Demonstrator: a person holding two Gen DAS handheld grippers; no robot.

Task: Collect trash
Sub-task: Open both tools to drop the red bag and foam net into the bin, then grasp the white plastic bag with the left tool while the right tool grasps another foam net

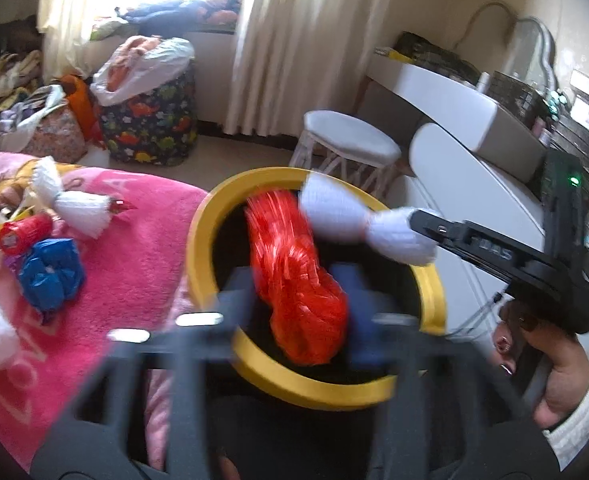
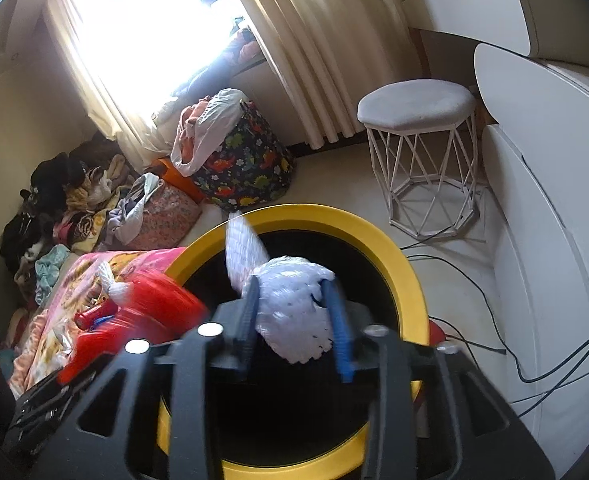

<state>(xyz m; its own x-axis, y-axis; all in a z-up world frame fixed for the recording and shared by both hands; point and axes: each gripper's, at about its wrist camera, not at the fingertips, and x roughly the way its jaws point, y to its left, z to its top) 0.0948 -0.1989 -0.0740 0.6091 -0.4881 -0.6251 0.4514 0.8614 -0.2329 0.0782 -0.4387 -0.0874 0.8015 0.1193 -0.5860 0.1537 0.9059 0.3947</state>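
A yellow-rimmed bin (image 1: 202, 248) with a dark inside stands beside the bed; it also shows in the right wrist view (image 2: 398, 248). My left gripper (image 1: 300, 300) is shut on a crumpled red plastic bag (image 1: 294, 276) and holds it over the bin's mouth. My right gripper (image 2: 294, 316) is shut on a white foam net wrapper (image 2: 290, 308), also over the bin; it shows in the left wrist view (image 1: 350, 216) at the right gripper's tip. On the pink blanket (image 1: 134, 264) lie another white net wrapper (image 1: 74, 204), a red can (image 1: 24, 232) and a blue plastic bag (image 1: 50, 272).
A white wire stool (image 2: 418, 136) stands behind the bin. A white dresser (image 2: 542, 216) is at the right, with black cables (image 2: 490, 312) on the floor. A dinosaur-print laundry bag (image 2: 246, 164) and piles of clothes (image 2: 74, 204) lie by the curtained window.
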